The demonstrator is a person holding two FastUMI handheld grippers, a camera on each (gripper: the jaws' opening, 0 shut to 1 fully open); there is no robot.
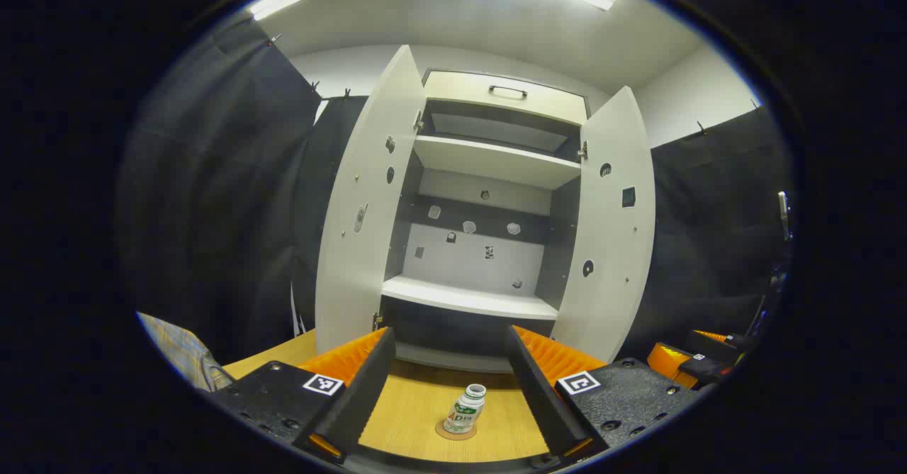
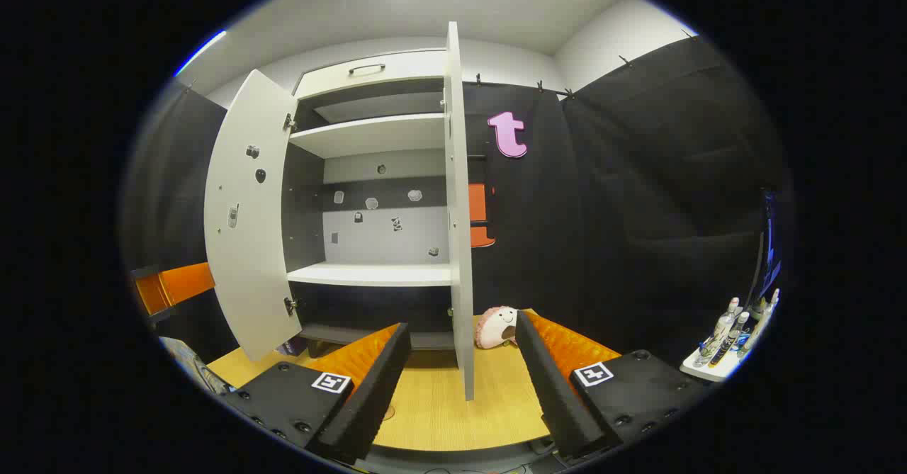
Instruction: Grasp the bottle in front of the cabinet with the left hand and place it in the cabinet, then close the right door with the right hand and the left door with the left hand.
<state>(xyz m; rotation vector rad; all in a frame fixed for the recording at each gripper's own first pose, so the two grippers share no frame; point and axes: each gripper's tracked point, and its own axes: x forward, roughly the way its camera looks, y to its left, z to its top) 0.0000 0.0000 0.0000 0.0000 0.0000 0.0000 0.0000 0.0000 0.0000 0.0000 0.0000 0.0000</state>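
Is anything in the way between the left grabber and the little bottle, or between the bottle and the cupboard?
Nothing visible is. The bottle stands alone on the table, framed between the open fingers of the left gripper. Behind it both cabinet doors stand open, and the shelf looks bare.

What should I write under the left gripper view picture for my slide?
The open left tool faces a small bottle standing on the wooden table before an open cabinet.
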